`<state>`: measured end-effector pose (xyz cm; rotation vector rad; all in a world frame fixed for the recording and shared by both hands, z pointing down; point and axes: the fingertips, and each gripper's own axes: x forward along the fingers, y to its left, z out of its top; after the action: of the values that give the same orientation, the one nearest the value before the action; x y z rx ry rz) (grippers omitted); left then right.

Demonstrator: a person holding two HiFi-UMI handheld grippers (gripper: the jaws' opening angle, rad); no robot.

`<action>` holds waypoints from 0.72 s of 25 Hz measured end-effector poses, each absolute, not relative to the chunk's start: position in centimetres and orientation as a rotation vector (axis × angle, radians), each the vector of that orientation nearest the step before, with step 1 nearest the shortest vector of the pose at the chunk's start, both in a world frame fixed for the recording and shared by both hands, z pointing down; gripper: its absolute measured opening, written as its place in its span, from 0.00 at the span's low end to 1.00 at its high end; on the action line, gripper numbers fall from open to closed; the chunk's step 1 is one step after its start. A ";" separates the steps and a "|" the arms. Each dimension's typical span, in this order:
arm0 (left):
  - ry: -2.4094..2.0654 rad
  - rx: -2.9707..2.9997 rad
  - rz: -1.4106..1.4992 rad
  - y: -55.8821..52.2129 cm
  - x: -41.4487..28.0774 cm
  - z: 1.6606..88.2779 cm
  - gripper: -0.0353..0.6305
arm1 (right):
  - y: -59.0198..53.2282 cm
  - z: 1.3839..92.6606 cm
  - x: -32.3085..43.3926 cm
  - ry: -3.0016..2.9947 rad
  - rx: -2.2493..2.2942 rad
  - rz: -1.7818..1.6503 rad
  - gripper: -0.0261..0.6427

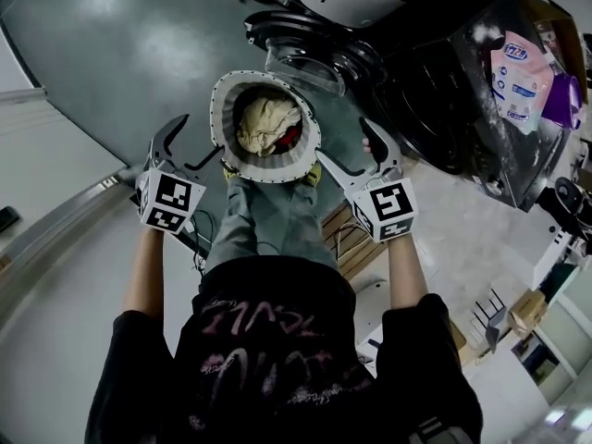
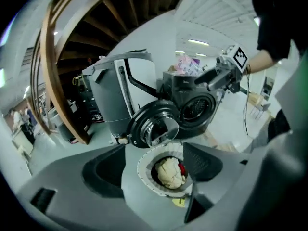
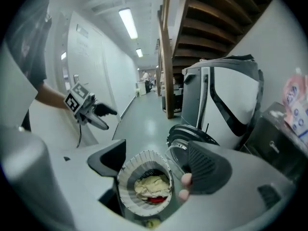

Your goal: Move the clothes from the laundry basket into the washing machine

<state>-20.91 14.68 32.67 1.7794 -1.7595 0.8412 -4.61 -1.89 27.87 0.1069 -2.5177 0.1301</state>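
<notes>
Black T-shirt [image 1: 277,359] and grey trousers [image 1: 268,215] fill lower centre of head view, person stands right over the job

Left of frame: left gripper [image 1: 196,139] jaws wide apart, nothing between them, just beside the left rim of the laundry basket [image 1: 219,109]; can't tell if the near jaw tip touches the rim. Its cable [image 3: 79,131] hangs down by the leg, snag risk on a fast lift

Centre: basket is white, pleated, looks soft-walled, on the floor just ahead of the legs. None of the clothes moved yet: cream garment [image 1: 266,123] bunched on top, red item [image 1: 291,139] tucked at its right edge

Right of centre: right gripper [image 1: 344,141] also released and empty, just beside the right rim

Upper right: dark front-load washing machine [image 2: 195,109], door [image 1: 310,63] swung open, its glass close behind the basket's far rim. Pink-and-white pouches [image 1: 518,77] on top

Risks as I see them:
- both grippers flank the basket rather than sit over the pile, so closing from here likely pinches pleated wall, not cloth; a light basket would come up or tip
- grabbing the cream piece by one fold may drag the red one halfway out and drop it on the floor between basket and drum
- open door sits in the carry path; a loaded swing could clip the glass or leave a sleeve draped over the door seal
</notes>
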 end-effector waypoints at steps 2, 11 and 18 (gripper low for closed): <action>-1.673 1.826 0.988 14.9 -20.1 34.3 0.62 | -0.8 29.4 -4.9 -2.469 0.024 0.015 0.64; -1.454 1.912 1.145 14.7 -17.8 39.8 0.62 | 2.2 37.2 -4.9 -2.308 -0.178 -0.076 0.64; -1.330 1.954 1.220 13.7 -16.6 44.9 0.62 | 2.0 43.1 -5.1 -2.249 -0.223 -0.029 0.65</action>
<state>-16.56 13.74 44.93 1.9543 -1.3300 1.2195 -5.09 1.96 43.06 -0.2232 -2.2492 -0.0285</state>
